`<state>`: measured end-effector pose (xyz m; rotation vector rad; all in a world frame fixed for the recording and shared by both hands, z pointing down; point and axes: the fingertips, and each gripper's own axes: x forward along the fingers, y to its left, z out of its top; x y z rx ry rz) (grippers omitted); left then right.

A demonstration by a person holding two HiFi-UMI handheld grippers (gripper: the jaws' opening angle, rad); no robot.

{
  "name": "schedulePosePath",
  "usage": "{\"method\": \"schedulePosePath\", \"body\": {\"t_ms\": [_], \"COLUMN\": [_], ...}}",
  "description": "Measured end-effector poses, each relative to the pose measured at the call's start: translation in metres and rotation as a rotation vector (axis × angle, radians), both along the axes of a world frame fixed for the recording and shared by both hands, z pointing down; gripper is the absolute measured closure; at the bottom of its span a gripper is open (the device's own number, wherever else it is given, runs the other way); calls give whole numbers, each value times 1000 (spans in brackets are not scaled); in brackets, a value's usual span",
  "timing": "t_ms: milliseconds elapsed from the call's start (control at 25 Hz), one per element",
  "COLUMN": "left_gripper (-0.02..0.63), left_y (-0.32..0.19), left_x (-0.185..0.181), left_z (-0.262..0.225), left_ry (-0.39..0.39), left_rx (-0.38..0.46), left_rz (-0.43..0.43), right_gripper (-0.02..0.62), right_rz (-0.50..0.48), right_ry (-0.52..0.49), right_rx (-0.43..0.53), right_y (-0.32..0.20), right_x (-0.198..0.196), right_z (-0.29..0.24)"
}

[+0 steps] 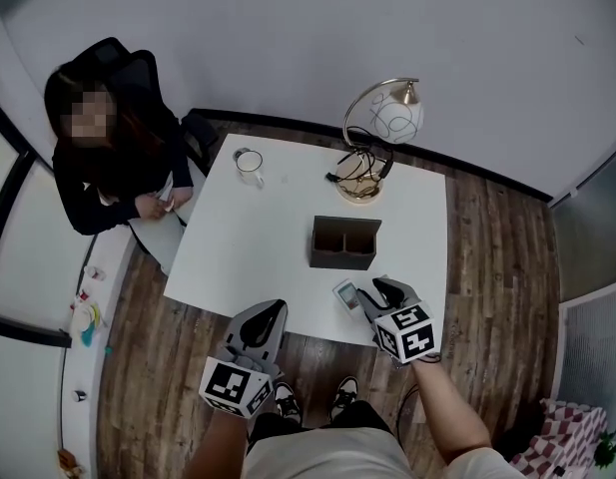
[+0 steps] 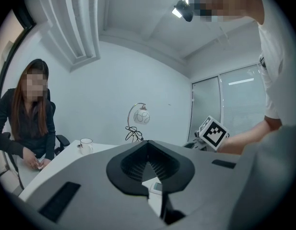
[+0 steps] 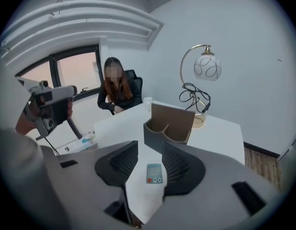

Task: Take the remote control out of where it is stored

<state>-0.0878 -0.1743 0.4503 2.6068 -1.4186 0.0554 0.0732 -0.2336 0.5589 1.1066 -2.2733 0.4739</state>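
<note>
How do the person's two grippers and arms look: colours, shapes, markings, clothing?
The left gripper and the right gripper have grey bodies with black ribbed jaw pads. Each carries a white cube with black square markers. The person wears a light short-sleeved shirt.
</note>
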Motion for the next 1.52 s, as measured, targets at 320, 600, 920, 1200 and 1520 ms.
{"method": "schedulePosePath", "body": {"t_ms": [320,600,920,1200,1520], "left_gripper": [598,598,598,598,598], "left_y": [10,22,38,47,50], "left_x": [19,33,46,49,51], "left_z": [-25,-48,-67,-72,-75], "left_ry": [-17,-20,-32,-43,-49], "left_rx": [40,73,116,127,131], "left_rz": [20,22,40,36,32], "right_gripper": [560,584,586,586,586], "right_rz": [68,81,85,106,105], "right_ry": [-162,-260,-328,-329,-322], "right_rx": [222,400,524,540,531], "right_y": [21,56,89,95,95], "right_x": [20,36,52,59,62], "right_z": [-85,-140,-176,-179,-178]}}
